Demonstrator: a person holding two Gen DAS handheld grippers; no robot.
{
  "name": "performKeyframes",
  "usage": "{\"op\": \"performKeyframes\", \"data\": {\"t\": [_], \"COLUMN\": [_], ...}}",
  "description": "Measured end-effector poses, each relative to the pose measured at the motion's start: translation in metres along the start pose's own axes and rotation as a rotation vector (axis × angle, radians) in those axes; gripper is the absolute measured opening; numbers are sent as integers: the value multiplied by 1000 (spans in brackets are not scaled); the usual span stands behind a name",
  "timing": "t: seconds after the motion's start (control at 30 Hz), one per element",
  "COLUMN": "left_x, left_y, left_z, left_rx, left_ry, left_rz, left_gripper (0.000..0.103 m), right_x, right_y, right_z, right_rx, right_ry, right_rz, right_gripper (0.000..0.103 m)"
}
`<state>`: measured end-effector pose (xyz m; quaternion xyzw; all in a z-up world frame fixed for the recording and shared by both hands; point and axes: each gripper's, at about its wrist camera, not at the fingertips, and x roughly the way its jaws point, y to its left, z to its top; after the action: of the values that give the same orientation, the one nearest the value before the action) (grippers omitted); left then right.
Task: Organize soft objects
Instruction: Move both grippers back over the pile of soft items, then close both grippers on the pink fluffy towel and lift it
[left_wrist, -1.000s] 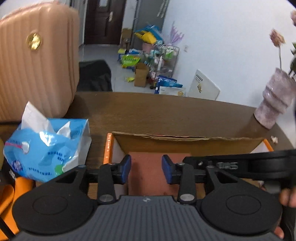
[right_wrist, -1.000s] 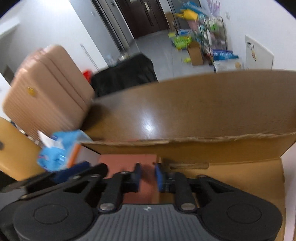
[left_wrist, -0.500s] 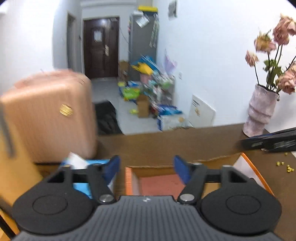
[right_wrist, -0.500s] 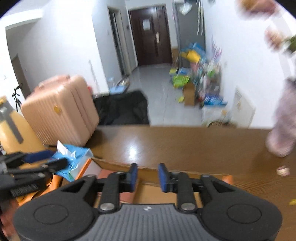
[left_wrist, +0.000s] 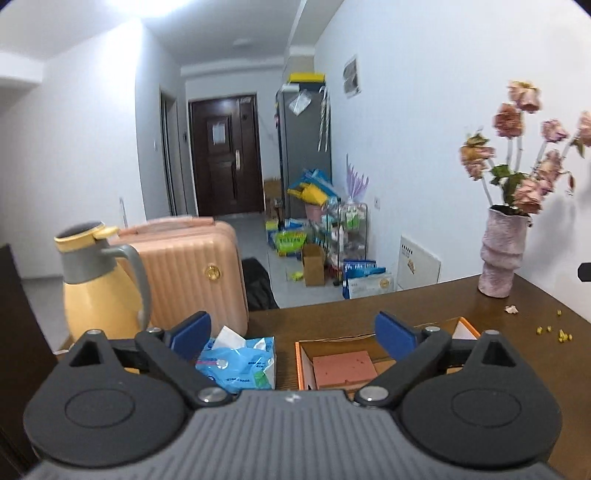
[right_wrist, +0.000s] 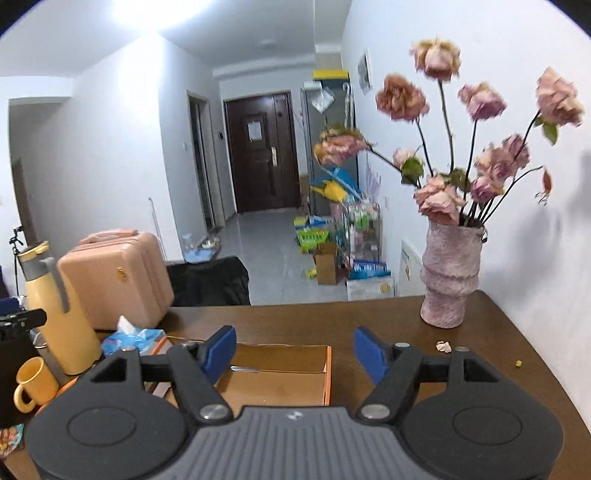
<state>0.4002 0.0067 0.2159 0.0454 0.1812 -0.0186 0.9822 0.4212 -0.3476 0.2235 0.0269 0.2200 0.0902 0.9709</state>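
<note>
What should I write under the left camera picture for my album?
Open left gripper above a brown table, with blue tissue pack beside an orange box holding a pink block.

One box (left_wrist: 304, 363), one pink block (left_wrist: 343, 371), one tissue pack (left_wrist: 238, 363), one jug (left_wrist: 96, 288), one mug (right_wrist: 31, 384), one vase (right_wrist: 448, 275), two suitcases (right_wrist: 122, 277).

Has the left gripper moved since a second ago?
Yes. The left gripper has risen and backed away from the orange-edged cardboard box; its jaws have just been opening, with nothing between them.
</note>
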Motion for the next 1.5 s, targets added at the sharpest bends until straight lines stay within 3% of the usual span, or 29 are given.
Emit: {"op": "performKeyframes", "data": {"t": [0.17, 0.3, 0.43, 0.63, 0.7, 0.83, 0.93, 1.1, 1.13, 1.17, 1.2, 1.23, 1.27, 1.37, 1.5], "left_x": [-48, -83, -113, -141, -142, -133, -129, -97, -90, -85, -81, -77, -72, -75, -91], "left_y": [-15, -18, -18, -14, -16, -15, -16, -26, -29, -31, -32, -33, -33, -25, 2], "left_z": [-50, -90, -141, -216, -233, -238, -238, -247, -248, -248, -249, -249, -249, -246, -241], "left_rx": [90, 74, 65, -66, -40, -12, -26, -35, -27, -15, 1, 16, 26, -10, -173], "left_ry": [-45, -77, -102, -2, 53, 85, 61, 127, 130, 129, 120, 122, 145, 173, 194], "left_rz": [-20, -41, -81, -175, -188, -157, -190, -227, -224, -221, -234, -255, -280, -331, -510], "left_gripper": [103, 103, 103, 103, 103, 103, 103, 102, 99, 85, 62, 50, 30, 20, 7], "right_x": [-44, -76, -109, -140, -142, -129, -126, -108, -101, -96, -92, -88, -86, -83, -86], "right_y": [19, 28, 51, 84, 87, 84, 94, 110, 114, 118, 122, 125, 127, 133, 140], "right_z": [-45, -75, -128, -229, -255, -271, -273, -270, -270, -271, -271, -271, -271, -272, -272], "right_rx": [-105, -115, -158, -149, -124, -92, -125, -98, -101, -105, -106, -105, -101, -92, -96], "right_ry": [-89, -120, -181, -184, -142, -33, -29, -12, 2, 13, 22, 28, 29, 37, 33], "right_rz": [43, 77, 86, 90, 100, 114, 108, 204, 202, 199, 196, 196, 199, 219, 294], "right_gripper": [74, 74, 79, 82, 82, 81, 80, 68, 65, 63, 63, 63, 62, 59, 58]}}
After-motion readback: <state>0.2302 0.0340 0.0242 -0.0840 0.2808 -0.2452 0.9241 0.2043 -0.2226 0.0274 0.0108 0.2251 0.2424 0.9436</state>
